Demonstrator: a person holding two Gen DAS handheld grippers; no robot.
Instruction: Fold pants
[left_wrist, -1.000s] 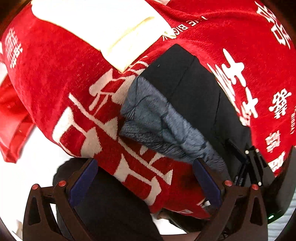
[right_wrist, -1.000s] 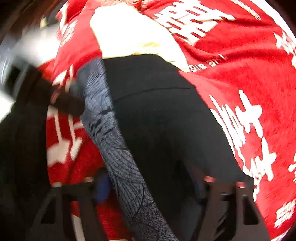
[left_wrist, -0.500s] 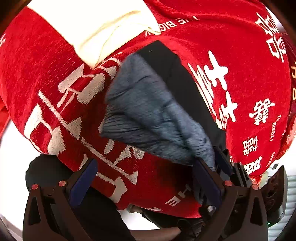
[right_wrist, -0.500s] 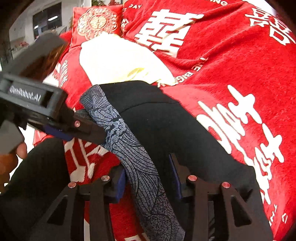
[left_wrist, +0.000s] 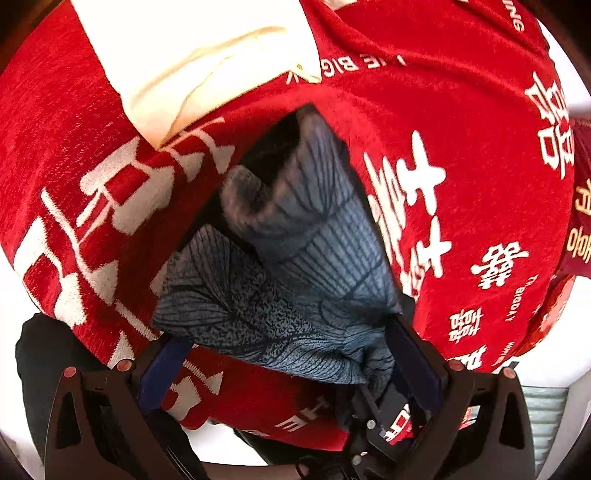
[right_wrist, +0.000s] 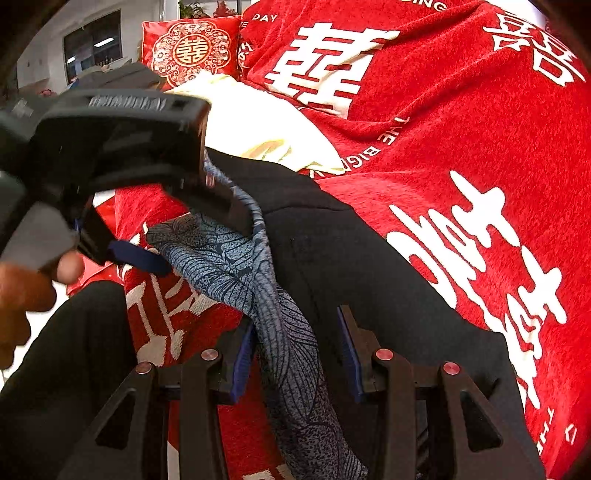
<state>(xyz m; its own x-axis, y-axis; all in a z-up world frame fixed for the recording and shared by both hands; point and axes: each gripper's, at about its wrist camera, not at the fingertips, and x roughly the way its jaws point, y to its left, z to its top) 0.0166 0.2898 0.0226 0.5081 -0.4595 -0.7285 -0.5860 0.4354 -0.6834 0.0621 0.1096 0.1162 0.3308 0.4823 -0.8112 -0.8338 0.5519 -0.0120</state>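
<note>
Pants (right_wrist: 369, 280), black with grey patterned lining, near red blanket's (right_wrist: 461, 129) front edge: fold unfinished. Patterned edge is pinched by right gripper (right_wrist: 295, 354); left gripper (left_wrist: 291, 354) is held wide around bunched fabric.

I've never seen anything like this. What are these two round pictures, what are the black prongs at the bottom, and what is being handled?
There is no robot here. A person holds a two-fingered tool in each hand, and a small wide-angle camera on each looks along its fingers, so the prongs are the tool's own fingers.

One picture is from the left tool, the other from the right tool. A red blanket with white characters covers the surface, with a cream cloth on it.

The black pants have a grey-blue patterned part. The right tool grips that part. Bunched cloth sits between the left tool's wide fingers, but I cannot tell if it pinches.
</note>
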